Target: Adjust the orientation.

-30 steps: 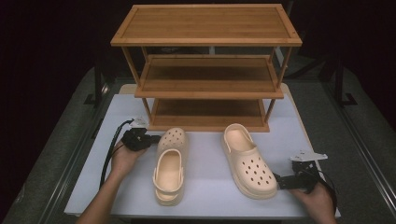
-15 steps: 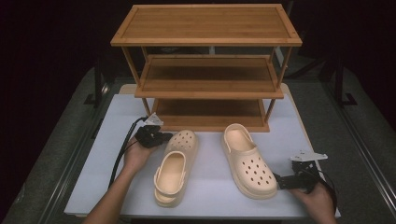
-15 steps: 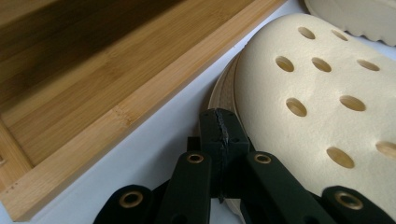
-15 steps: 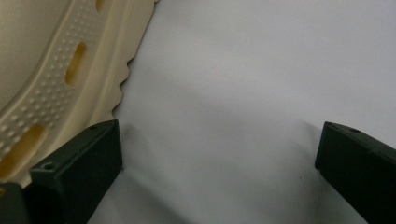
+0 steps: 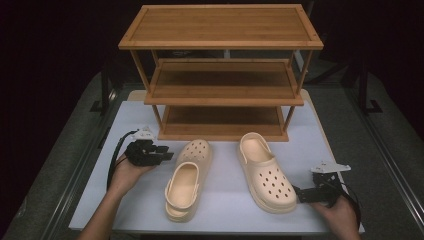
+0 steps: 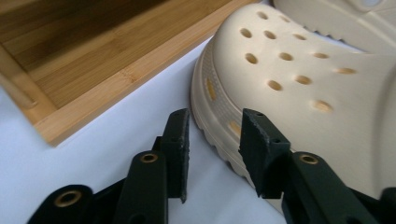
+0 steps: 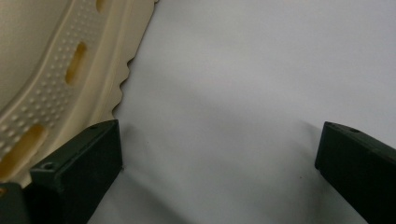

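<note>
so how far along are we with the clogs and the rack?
Nothing is shelved: all tiers of the wooden rack are bare, and both clogs are on the white table. In hand: the left gripper sits at the toe of the left clog, its jaws just opening, toe edge between them, not clamped. The right gripper waits open beside the right clog. Left: grasping and placing both.

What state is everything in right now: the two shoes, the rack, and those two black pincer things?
Left clog: flat on the table, toe toward the rack, not gripped.
Right clog: flat on the table, heel toward the rack, not gripped.
Wooden rack: upright, all three shelves empty.
Left gripper: jaws partly open, just been opening, nothing clamped, beside the left clog's toe.
Right gripper: jaws wide open, beside the right clog.
</note>
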Action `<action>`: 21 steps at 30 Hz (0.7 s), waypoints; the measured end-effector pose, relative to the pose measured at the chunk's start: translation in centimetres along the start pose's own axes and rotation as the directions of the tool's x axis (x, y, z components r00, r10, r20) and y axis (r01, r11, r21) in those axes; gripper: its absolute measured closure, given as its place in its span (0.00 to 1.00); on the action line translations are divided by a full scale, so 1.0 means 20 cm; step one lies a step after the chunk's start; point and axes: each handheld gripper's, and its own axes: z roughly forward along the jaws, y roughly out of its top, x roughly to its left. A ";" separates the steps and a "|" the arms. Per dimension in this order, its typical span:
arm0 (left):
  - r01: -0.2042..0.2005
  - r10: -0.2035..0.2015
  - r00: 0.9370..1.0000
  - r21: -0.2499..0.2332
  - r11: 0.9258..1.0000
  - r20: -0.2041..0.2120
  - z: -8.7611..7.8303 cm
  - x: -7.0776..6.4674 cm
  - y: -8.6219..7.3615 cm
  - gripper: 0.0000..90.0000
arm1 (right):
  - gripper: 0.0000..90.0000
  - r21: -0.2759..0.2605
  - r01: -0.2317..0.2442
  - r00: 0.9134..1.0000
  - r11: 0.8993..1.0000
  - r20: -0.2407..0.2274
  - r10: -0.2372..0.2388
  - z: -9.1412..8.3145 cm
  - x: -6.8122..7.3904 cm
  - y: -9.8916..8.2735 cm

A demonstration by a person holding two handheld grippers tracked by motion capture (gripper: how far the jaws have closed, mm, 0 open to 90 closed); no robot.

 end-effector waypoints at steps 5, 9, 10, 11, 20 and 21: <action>0.004 -0.003 0.999 -0.034 0.999 0.038 -0.09 -0.07 -0.02 0.64 | 0.00 0.000 0.000 1.000 1.000 0.000 0.000 0.00 0.00 0.00; -0.009 0.013 0.998 -0.048 0.999 0.069 -0.14 -0.12 -0.03 0.62 | 0.00 0.001 0.000 1.000 1.000 0.000 0.000 0.00 0.00 0.00; -0.013 0.017 0.997 -0.051 0.999 0.075 -0.15 -0.14 -0.03 0.62 | 0.00 0.002 -0.002 1.000 1.000 0.000 0.002 0.00 0.00 0.00; -0.017 0.022 0.997 -0.054 0.998 0.080 -0.15 -0.16 -0.03 0.62 | 0.00 0.002 -0.002 1.000 1.000 0.000 0.002 0.00 0.00 0.00; -0.054 0.061 0.990 -0.063 0.997 0.124 -0.11 -0.26 -0.01 0.60 | 0.00 0.002 -0.001 1.000 1.000 0.000 0.001 0.00 0.00 0.00; -0.054 0.060 0.990 -0.058 0.997 0.124 -0.10 -0.27 -0.01 0.60 | 0.00 0.001 -0.001 1.000 1.000 0.000 0.001 0.00 0.00 0.00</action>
